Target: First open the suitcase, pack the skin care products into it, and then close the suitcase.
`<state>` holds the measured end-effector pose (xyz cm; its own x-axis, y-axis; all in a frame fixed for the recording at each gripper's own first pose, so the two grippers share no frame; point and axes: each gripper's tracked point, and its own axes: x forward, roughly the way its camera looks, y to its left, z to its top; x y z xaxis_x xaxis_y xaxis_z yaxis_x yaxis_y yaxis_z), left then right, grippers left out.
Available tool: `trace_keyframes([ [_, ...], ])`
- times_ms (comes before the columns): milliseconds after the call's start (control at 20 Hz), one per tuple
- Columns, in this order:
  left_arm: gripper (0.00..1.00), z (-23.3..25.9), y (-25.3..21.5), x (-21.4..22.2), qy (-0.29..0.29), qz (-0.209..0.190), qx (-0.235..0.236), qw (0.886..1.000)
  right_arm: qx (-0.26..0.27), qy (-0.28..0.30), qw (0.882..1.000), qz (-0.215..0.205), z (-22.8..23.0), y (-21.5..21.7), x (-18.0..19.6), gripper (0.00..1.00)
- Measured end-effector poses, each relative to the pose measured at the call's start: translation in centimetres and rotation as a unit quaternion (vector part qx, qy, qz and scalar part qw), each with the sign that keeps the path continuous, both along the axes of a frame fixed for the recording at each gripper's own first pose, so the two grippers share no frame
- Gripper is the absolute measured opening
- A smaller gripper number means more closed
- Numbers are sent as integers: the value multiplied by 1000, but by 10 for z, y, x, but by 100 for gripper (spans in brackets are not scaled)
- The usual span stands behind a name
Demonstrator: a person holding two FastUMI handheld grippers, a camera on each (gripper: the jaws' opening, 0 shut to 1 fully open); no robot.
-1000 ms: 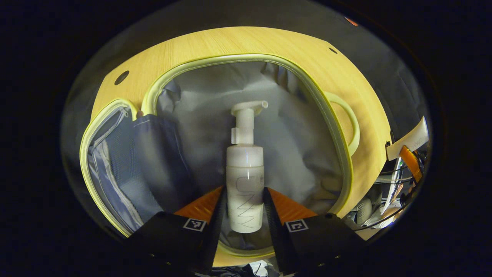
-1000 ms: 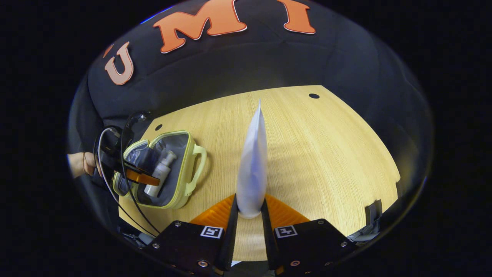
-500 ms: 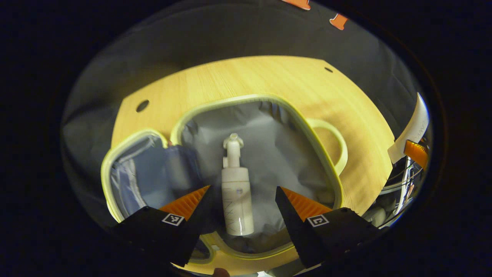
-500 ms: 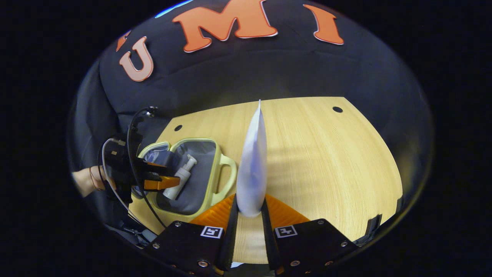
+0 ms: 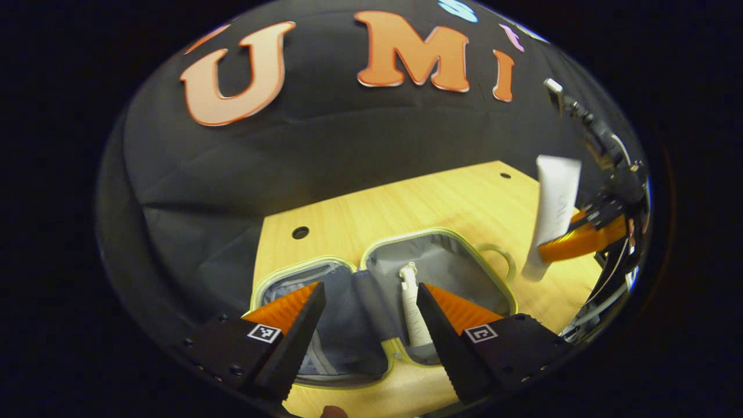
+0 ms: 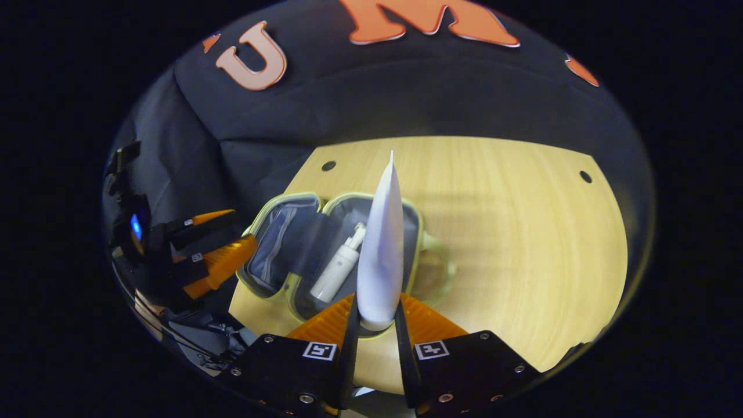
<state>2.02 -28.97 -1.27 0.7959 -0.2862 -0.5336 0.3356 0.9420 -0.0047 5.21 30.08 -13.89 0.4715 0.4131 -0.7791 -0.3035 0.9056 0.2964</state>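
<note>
One open suitcase point(image 6: 278, 232), one pump bottle point(image 6: 336, 273), one white tube point(image 6: 380, 249), two grippers point(image 5: 365, 325) point(image 6: 374, 342), one wooden table point(image 6: 522, 232).

Suitcase point(image 6: 290, 247) lay open on table point(image 6: 511, 232), near front-left corner. Pump bottle point(image 6: 336, 273) lay inside handle-side half. Tube point(image 6: 380, 249) hung above suitcase, betw. right gripper point(image 6: 376, 325) fingers.
</note>
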Motion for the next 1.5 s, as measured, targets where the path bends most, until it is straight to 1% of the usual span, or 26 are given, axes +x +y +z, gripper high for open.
trace_keyframes([
  [50, 99, 8, 11, -7, -10, 4, -7, 1000, 4, 29, 1000, 10, -10, 14, -3, 35],
  [100, 99, 11, 19, -12, -17, 10, -13, 1000, 4, 55, 998, 17, -20, 26, -6, 30],
  [150, 99, 14, 28, -19, -22, 18, -17, 999, 1, 78, 997, 21, -32, 34, -5, 35],
  [250, 99, 8, 44, -29, -24, 30, -15, 999, 0, 116, 993, 26, -51, 46, -3, 35],
  [300, 99, 1, 53, -31, -24, 37, -11, 999, -2, 133, 991, 24, -59, 48, -2, 30],
  [350, 99, -3, 61, -36, -21, 45, -5, 999, -7, 150, 988, 20, -70, 48, 1, 35],
  [400, 99, -6, 68, -42, -16, 52, -3, 999, -14, 162, 987, 16, -80, 47, 4, 30],
  [450, 99, -11, 74, -46, -8, 59, -6, 998, -23, 171, 985, 11, -90, 45, 6, 35],
  [550, 99, -21, 87, -53, 7, 77, -10, 997, -35, 182, 983, 6, -105, 46, 9, 35],
  [700, 99, -27, 105, -57, 13, 98, -7, 995, -35, 192, 981, -2, -114, 49, 12, 35],
  [900, 99, -30, 111, -62, 19, 108, -7, 994, -43, 198, 979, -8, -126, 50, 15, 35],
  [950, 99, -30, 112, -63, 20, 109, -7, 994, -43, 199, 979, -11, -128, 50, 14, 43],
  [1000, 99, -31, 113, -63, 20, 110, -6, 994, -42, 195, 980, -7, -128, 52, 14, 40],
  [1050, 99, -33, 114, -64, 21, 112, -2, 994, -38, 191, 981, -2, -127, 54, 13, 43],
  [1100, 99, -35, 115, -66, 22, 113, 1, 993, -33, 188, 982, -1, -123, 56, 11, 45],
  [1150, 99, -34, 117, -66, 22, 114, 4, 993, -28, 182, 983, 0, -119, 58, 12, 56],
  [1200, 99, -33, 118, -66, 20, 115, 6, 993, -27, 171, 985, 1, -115, 58, 14, 63],
  [1250, 99, -31, 120, -67, 18, 117, 8, 993, -25, 155, 988, 3, -109, 59, 16, 81],
  [1350, 99, -27, 130, -66, 12, 131, 7, 991, -21, 120, 993, 7, -94, 61, 19, 95],
  [1500, 100, -25, 156, -63, 9, 164, -9, 986, -10, 46, 999, 6, -60, 61, 26, 96],
])
